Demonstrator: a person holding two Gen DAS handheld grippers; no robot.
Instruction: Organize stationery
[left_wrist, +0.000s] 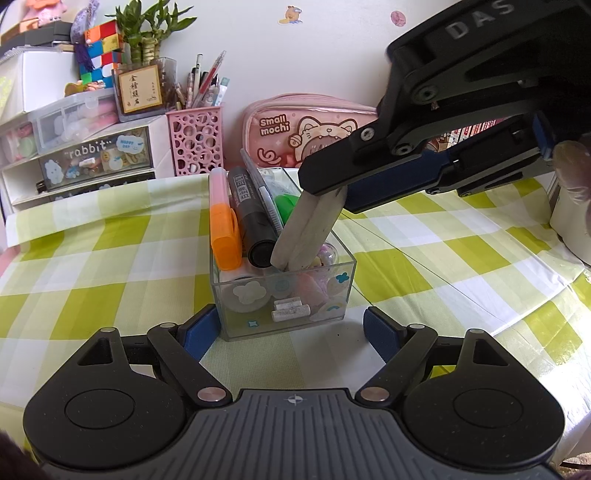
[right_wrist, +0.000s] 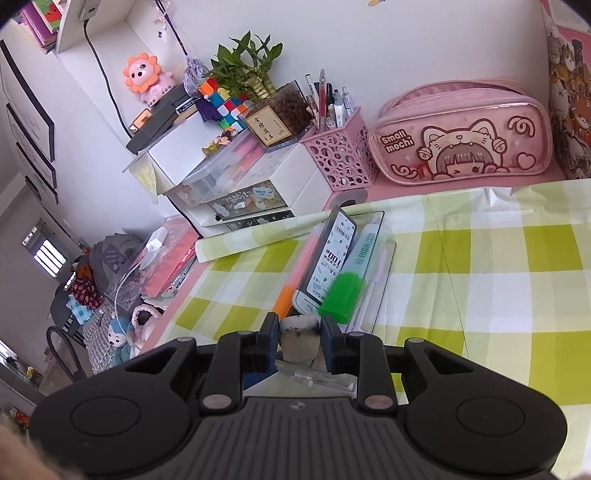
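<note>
Table (left_wrist: 110, 236) with green check cloth; clear box (left_wrist: 282, 291) stands on it right ahead of the left gripper (left_wrist: 291, 325), between its jaws. Left jaws are spread, one pad at each near corner of the box; whether they touch it I can't tell. Only the left view shows the box upright with the orange highlighter (left_wrist: 223, 225), black marker (left_wrist: 251, 218) and pen (left_wrist: 262, 192) leaning in it, plus small bits on its floor.

Right gripper (right_wrist: 300, 341) comes in over the box from the right in the left view, jaws clamped on a grey eraser (left_wrist: 308, 229); the eraser's free end dips into the box. Right view shows only the eraser's end face (right_wrist: 299, 339) between the jaws, with a green highlighter (right_wrist: 341, 295) and refill pack (right_wrist: 328, 254) just beyond. Pink case (right_wrist: 461, 136) sits far back by the wall.
</note>
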